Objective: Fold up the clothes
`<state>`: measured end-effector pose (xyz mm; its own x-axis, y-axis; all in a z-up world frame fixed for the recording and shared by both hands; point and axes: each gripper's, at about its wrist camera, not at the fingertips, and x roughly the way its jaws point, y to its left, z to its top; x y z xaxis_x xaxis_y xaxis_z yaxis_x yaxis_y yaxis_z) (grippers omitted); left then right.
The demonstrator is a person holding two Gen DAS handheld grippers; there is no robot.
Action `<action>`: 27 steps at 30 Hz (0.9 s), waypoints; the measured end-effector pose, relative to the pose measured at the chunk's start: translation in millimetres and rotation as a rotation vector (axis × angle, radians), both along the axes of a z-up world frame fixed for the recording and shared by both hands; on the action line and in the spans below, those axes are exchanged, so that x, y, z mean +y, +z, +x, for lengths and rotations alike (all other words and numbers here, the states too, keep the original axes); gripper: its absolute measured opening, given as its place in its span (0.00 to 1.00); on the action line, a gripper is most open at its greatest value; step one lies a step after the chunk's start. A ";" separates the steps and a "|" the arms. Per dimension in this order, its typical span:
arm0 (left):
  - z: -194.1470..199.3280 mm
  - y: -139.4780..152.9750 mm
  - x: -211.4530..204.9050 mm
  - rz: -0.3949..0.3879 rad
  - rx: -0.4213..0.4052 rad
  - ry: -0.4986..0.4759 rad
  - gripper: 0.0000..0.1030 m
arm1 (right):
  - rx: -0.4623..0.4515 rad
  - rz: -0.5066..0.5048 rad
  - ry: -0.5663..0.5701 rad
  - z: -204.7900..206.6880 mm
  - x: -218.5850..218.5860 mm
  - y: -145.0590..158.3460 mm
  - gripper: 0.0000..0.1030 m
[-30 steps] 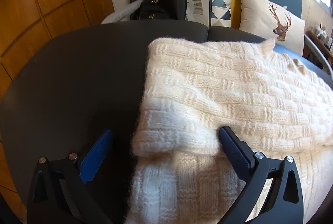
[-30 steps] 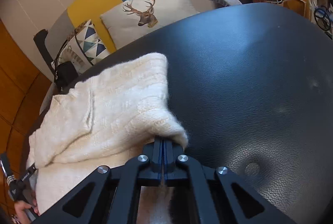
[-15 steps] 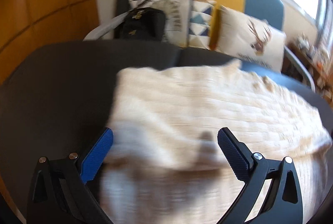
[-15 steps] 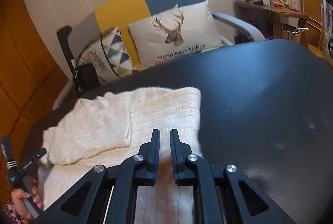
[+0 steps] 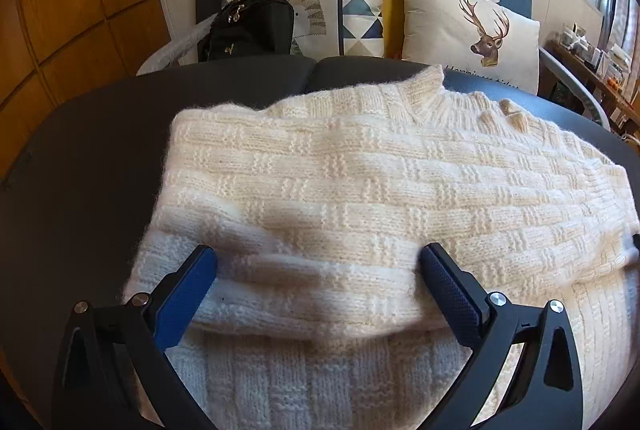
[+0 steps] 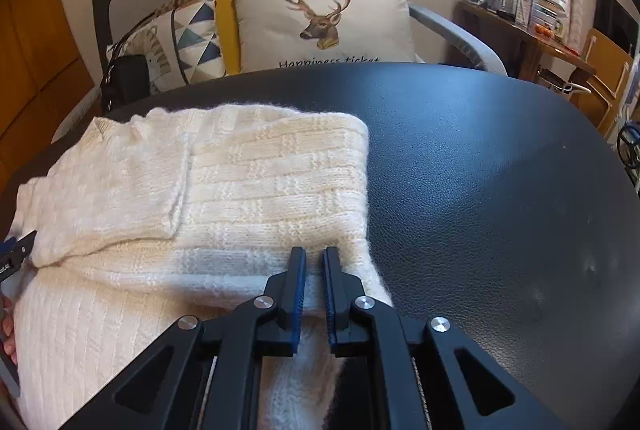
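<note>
Cream knitted sweater [image 5: 360,190] is spread, partly folded, on the black bench [image 6: 480,170]; left claw [image 5: 318,270] is held wide open over its folded edge, right claw [image 6: 314,270] slightly parted at its corner.

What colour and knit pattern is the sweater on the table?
Cream white sweater, knitted in a basket-weave block texture; clearest in the left wrist view.

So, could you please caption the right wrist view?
Right tongs slightly parted over the folded cream sweater on the black table.
</note>
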<state>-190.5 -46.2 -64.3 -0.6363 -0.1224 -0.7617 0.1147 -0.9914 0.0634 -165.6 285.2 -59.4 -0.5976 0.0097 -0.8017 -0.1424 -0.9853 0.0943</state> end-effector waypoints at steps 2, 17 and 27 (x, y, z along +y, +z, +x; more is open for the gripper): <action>0.2 -0.3 -1.2 0.005 0.002 0.001 1.00 | 0.046 -0.028 -0.017 7.4 -5.4 17.1 0.12; 0.4 -2.5 -4.2 0.035 0.005 0.003 1.00 | 0.062 0.054 0.318 -53.2 -131.8 0.8 0.13; 2.3 3.1 -11.2 0.100 -0.011 -0.020 1.00 | 0.063 0.044 0.316 -53.9 -132.5 6.4 0.15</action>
